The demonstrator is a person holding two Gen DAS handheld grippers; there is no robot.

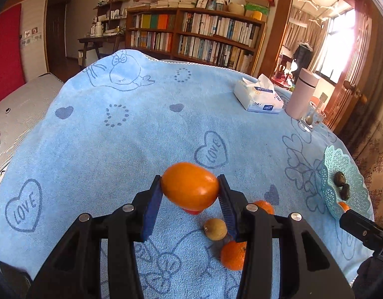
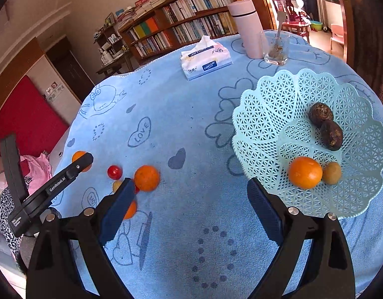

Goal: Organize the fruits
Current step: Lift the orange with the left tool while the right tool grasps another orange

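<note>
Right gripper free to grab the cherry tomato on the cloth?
Probably yes: the right gripper is open and empty, and the cherry tomato lies exposed, though the left gripper hovers beside it.

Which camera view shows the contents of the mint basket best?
The right wrist view: the basket faces the camera, showing two dark fruits, an orange and a small brown fruit. The left wrist view shows it edge-on at the right, contents partly hidden.

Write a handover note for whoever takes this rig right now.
Left gripper: shut on an orange, lifted off the blue cloth.
Right gripper: open, empty, beside the mint basket.
Done: the basket holds an orange fruit, a small tan fruit and two dark fruits.
Left: basket the held orange, then the loose oranges, cherry tomato and tan fruit.
</note>
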